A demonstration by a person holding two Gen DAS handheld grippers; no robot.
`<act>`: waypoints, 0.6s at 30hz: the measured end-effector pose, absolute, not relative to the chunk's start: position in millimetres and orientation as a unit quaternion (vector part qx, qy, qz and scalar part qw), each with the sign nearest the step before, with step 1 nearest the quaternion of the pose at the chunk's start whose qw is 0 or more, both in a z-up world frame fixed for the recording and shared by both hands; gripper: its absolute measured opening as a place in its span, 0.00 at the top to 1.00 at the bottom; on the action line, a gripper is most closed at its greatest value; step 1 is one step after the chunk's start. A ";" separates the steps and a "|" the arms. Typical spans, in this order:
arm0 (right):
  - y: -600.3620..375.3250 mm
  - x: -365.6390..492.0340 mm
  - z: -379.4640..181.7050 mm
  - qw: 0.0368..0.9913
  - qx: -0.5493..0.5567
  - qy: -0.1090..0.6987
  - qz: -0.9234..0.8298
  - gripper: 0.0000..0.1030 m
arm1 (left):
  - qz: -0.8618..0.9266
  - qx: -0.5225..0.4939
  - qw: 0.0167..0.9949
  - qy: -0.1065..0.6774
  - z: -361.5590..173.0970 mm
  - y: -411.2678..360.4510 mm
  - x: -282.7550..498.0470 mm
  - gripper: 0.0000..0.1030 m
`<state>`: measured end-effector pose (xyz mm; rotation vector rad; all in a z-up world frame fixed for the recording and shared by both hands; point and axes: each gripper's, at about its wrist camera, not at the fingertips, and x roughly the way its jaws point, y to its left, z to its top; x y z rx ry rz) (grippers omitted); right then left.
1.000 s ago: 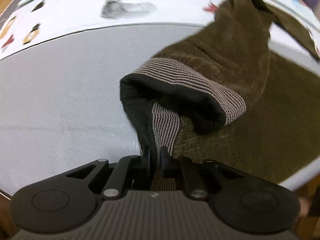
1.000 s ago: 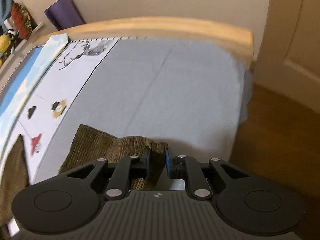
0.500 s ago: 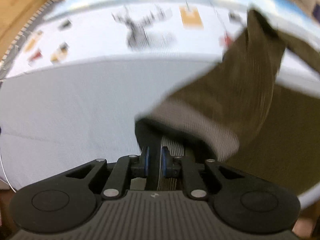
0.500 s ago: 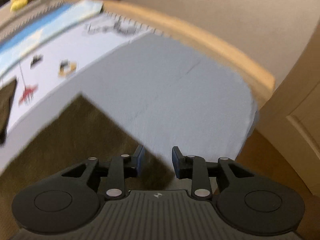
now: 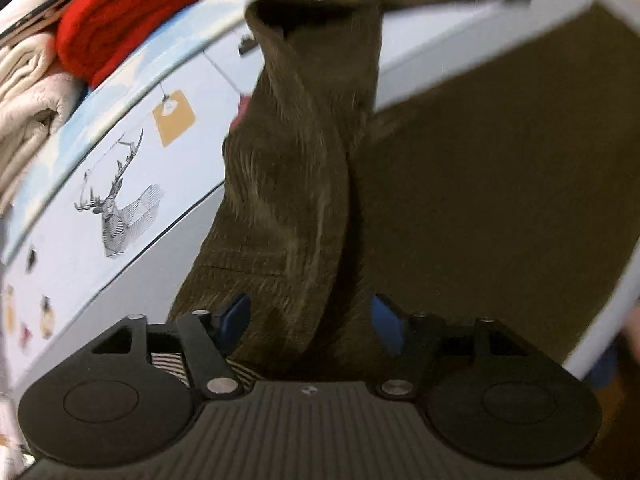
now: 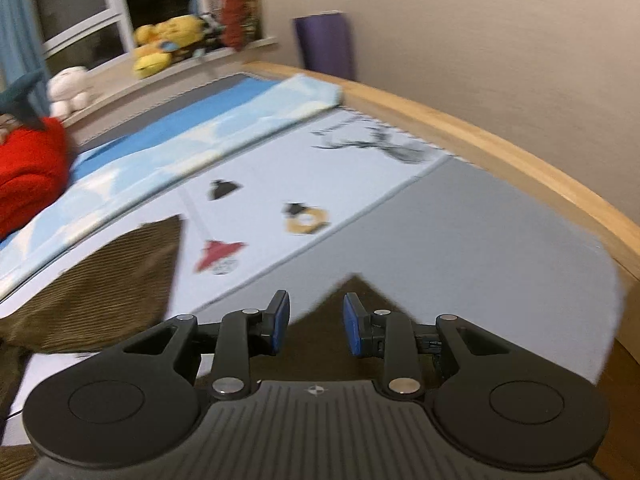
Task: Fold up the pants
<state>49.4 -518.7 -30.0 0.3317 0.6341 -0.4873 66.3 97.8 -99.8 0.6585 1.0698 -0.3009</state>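
Brown corduroy pants (image 5: 288, 184) lay spread over a pale grey bed sheet (image 6: 460, 240), with a raised fold of the fabric running up the middle of the left wrist view. The left gripper (image 5: 310, 322) pointed steeply down at this fold; its jaws were opening, the blue pads (image 5: 236, 316) stood clear of the cloth on both sides, and the fabric lay between them unclamped. The right gripper (image 6: 316, 322) hovered with its jaws apart over a pointed corner of the pants (image 6: 356, 292), nothing pressed between them. A white printed panel with a stag drawing (image 5: 116, 216) bordered the sheet. A red folded garment (image 5: 132, 12) and cream folded towels (image 5: 28, 92) sat beyond it. A light wooden bed frame (image 6: 520, 160) edged the mattress.
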 end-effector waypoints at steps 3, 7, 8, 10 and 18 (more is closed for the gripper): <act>-496.8 66.4 -26.8 0.913 0.149 0.315 -0.210 0.70 | -0.119 0.324 0.776 0.527 -111.4 101.0 84.2 0.92; -468.6 85.2 -32.3 0.916 0.133 0.331 -0.182 0.70 | 0.003 0.247 0.829 0.501 -79.3 155.4 126.4 0.92; -463.8 91.6 -34.1 0.916 0.133 0.335 -0.175 0.70 | 0.097 0.207 0.857 0.461 -60.4 183.0 139.6 0.88; -454.5 101.9 -37.6 0.916 0.141 0.342 -0.156 0.70 | 0.228 0.175 0.880 0.379 -33.5 217.4 151.8 0.88; -441.9 153.0 -71.5 0.881 0.270 0.376 -0.095 0.66 | 0.129 0.110 0.913 0.371 -33.6 188.2 167.0 0.80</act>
